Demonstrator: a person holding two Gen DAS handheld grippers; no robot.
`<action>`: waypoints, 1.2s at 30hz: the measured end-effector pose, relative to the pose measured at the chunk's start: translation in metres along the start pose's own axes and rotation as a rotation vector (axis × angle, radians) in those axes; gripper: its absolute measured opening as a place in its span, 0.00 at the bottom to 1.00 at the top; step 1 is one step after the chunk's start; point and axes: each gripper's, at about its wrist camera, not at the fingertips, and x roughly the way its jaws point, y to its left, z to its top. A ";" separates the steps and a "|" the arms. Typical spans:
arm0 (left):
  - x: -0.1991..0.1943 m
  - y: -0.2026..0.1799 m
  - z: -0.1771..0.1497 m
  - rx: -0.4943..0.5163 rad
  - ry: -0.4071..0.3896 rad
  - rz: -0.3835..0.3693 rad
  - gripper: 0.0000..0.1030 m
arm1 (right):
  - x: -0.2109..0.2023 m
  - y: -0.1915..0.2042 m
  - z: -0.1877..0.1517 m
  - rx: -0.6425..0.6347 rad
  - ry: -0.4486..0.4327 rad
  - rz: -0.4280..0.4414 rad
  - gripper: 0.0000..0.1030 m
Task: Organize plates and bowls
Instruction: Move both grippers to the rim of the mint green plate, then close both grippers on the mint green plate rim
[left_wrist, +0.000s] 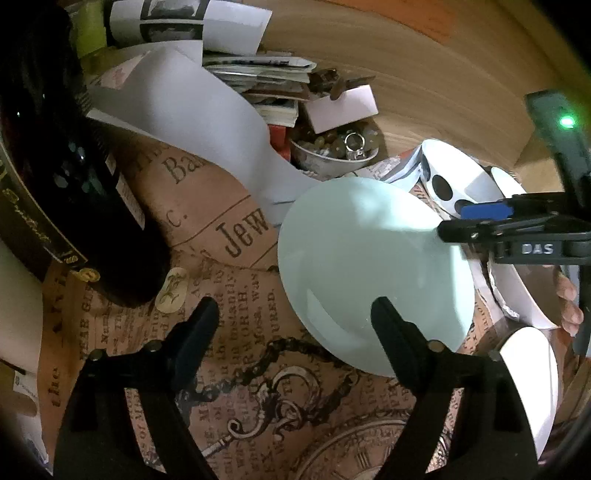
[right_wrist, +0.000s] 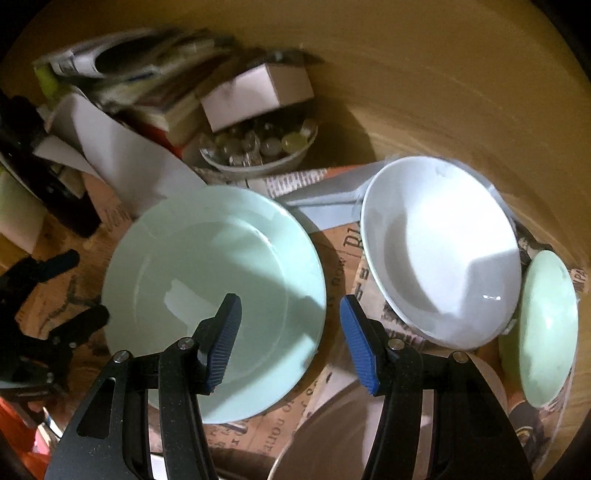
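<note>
Left wrist view
Left gripper (left_wrist: 293, 314): black fingers spread wide apart, nothing between them; the right-hand finger overlaps the near rim of the plate in the picture, contact cannot be told.
Pale green plate (left_wrist: 373, 273): lies on the printed paper cover (left_wrist: 236, 354), right of centre, its far edge near the bowl of beads.
Right gripper (left_wrist: 476, 221): enters from the right edge, seen side-on above the plate's far right rim; a blue pad is visible; whether its jaws are apart cannot be told from here.
Bowl of beads (left_wrist: 334, 153): stands beyond the plate, just beside a stack of books and papers (left_wrist: 266, 85).
White sheet (left_wrist: 192, 118): curls across the cover to the left of the bowl of beads.
Dark bottle (left_wrist: 96, 206): lies at the left on the cover.

Right wrist view
Right gripper (right_wrist: 290, 345): blue-padded fingers held open with a clear gap; the left pad hangs over the plate's interior, the right pad over the cover beside the plate's right rim.
Pale green plate (right_wrist: 207, 280): flat on the cover, left of centre.
White bowl (right_wrist: 439, 251): sits tilted to the right of the plate, apart from it.
Small green dish (right_wrist: 546, 325): leans at the far right, its edge just beside the white bowl's rim.
Left gripper (right_wrist: 70, 284): black fingers visible at the left edge, apart, near the plate's left rim.
Bowl of beads (right_wrist: 258, 147): behind the plate, below a white box (right_wrist: 258, 92).
</note>
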 end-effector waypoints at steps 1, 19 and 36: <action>0.000 0.000 0.001 0.006 -0.002 -0.001 0.74 | 0.002 0.000 0.001 -0.001 0.009 -0.002 0.50; 0.024 0.009 0.007 -0.009 0.095 -0.122 0.34 | 0.041 -0.002 0.017 -0.010 0.124 -0.003 0.38; 0.015 0.013 0.001 -0.001 0.077 -0.089 0.25 | 0.027 0.013 0.004 -0.031 0.070 0.006 0.33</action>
